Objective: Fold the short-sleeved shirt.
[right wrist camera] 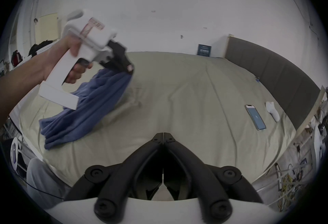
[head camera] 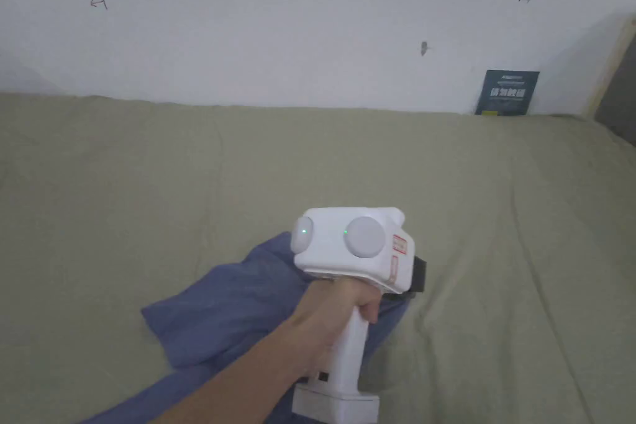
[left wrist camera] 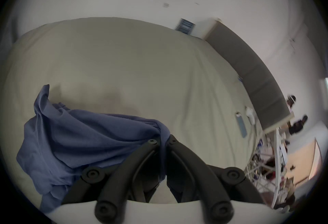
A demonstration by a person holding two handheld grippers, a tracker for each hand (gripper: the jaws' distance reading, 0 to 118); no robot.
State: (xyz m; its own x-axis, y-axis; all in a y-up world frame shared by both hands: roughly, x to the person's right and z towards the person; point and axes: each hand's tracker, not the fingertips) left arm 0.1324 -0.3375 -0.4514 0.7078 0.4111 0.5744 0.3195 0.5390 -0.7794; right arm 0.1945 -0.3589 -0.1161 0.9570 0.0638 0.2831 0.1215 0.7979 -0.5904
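In the head view, the left gripper point(head camera: 417, 275) sits at lower centre, its white housing facing the camera and hiding its jaws; the hand point(head camera: 329, 313) wraps the handle, and the forearm runs off the bottom edge. Beneath it the blue short-sleeved shirt point(head camera: 230, 310) lies crumpled on the olive bedsheet point(head camera: 155, 195), its lower part cut off at the bottom left of the frame and partly covered by the arm.

The left gripper view settles the grip: at lower centre the two black jaws are closed together with a bunched fold of the shirt point(left wrist camera: 85, 139) pinched between their tips point(left wrist camera: 163, 141), and the cloth is lifted there and drapes down to the left onto the sheet. This frame is motion-blurred.

In the right gripper view, the right gripper point(right wrist camera: 163, 136) at lower centre has its jaws pressed tip to tip with nothing between them, above bare sheet. At the right of that frame a phone point(right wrist camera: 255, 117) and a small white object point(right wrist camera: 272, 110), hard to identify, lie on the bed near the grey headboard point(right wrist camera: 276, 75).
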